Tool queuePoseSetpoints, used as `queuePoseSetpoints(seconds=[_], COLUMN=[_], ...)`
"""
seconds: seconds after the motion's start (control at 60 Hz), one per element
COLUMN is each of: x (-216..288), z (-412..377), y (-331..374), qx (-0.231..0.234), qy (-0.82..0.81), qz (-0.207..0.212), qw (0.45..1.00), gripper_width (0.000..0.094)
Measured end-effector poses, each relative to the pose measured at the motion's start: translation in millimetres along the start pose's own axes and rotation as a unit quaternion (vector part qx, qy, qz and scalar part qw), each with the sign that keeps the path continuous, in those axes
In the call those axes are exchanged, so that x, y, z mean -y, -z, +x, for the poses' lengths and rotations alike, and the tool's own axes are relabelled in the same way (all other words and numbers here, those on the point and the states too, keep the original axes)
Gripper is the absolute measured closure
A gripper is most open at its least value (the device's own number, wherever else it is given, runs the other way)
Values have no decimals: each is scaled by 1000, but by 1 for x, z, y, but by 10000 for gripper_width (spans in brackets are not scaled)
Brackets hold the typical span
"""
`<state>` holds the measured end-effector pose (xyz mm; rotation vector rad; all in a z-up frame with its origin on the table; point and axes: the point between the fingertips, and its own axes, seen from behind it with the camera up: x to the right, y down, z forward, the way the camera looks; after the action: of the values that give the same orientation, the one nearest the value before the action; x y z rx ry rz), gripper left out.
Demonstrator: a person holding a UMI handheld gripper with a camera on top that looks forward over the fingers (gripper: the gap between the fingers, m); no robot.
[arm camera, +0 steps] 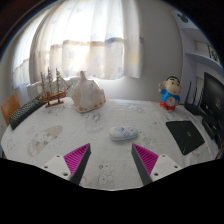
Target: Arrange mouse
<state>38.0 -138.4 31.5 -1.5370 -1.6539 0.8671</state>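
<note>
A pale grey computer mouse [123, 132] lies on the patterned white tablecloth [60, 130], just ahead of my fingers and a little toward the right one. My gripper [112, 160] is open and empty, with its magenta pads [78, 157] spread wide apart above the cloth. Nothing stands between the fingers. A black mouse mat [187, 136] lies on the table to the right of the mouse.
At the back stand a model sailing ship [50, 90], a large seashell [85, 94] and a cartoon figurine [171, 94]. A dark monitor [213, 100] stands at the far right. White curtains hang behind the table.
</note>
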Motion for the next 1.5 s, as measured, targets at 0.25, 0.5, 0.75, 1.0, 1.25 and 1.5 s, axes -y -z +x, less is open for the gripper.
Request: queuePoseSetpoints(seconds=[0.25,0.5,0.75,1.0,1.25,1.5], x=[3,13,32,38,41,115], z=[14,28,19,15,29,98], y=[-62,-107,-140,-156,-158,-105], qx=[-15,-14,19,43,42,41], qy=[-15,-14,-12,-15,-13,-49], qz=[-19,-36,-40,-47,-57,-23], qw=[1000,999,999,998,997,998], gripper_width=[84,78,76,117,521,578])
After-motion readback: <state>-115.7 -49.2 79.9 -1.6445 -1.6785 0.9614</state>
